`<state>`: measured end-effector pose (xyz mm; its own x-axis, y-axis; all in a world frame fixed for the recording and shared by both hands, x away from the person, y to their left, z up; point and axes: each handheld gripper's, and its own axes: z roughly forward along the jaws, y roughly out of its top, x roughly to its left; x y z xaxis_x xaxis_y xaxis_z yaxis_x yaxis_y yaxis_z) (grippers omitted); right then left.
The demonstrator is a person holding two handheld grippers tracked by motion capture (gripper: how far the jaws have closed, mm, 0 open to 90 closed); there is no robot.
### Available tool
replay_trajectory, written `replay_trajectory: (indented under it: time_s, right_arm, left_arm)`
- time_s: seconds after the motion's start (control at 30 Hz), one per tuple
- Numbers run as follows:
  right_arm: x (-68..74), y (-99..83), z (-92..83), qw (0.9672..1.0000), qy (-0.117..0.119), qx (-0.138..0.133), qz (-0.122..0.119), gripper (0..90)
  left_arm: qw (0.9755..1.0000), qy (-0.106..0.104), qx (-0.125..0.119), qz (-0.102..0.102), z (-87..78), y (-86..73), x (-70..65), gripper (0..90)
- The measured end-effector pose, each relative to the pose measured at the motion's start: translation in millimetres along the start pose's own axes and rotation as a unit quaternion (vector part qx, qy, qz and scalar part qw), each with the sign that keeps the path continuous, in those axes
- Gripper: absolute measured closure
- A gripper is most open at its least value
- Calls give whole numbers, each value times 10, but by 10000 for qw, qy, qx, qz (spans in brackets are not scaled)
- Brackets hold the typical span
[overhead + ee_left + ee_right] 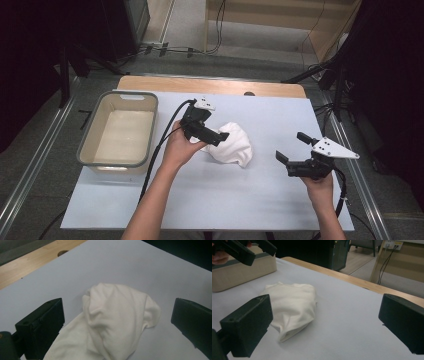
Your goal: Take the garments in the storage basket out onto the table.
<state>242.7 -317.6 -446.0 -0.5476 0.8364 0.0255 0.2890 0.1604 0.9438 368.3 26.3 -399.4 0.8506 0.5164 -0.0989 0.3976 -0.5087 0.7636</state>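
Left gripper (212, 136) hovers wide open right over the crumpled white cloth (232, 143) — clearly the nearer one — right gripper (295, 148), jaws also spread, waits well apart.

No legible text, label, brand, number or sign is showing in any view. The cloth (231, 143), the bin (118, 130) and the table cover (280, 120) are showing plain surfaces. The black gripper jaws and the grey plate (334, 148) on the right gripper are bearing holes only, no markings readable.
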Motion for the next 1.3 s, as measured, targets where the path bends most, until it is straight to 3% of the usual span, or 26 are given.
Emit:
replay_trajectory:
  time_s: [0.63,1.3]
  right_arm:
    - [13,-2,12,10000,0,31,4,0]
    - [12,-1,6,10000,-4,22,-3,0]
  left_arm:
    - [9993,269,-258,-56,-312,-104,87,0]
    - [9971,433,-621,-77,-605,-202,93,0]
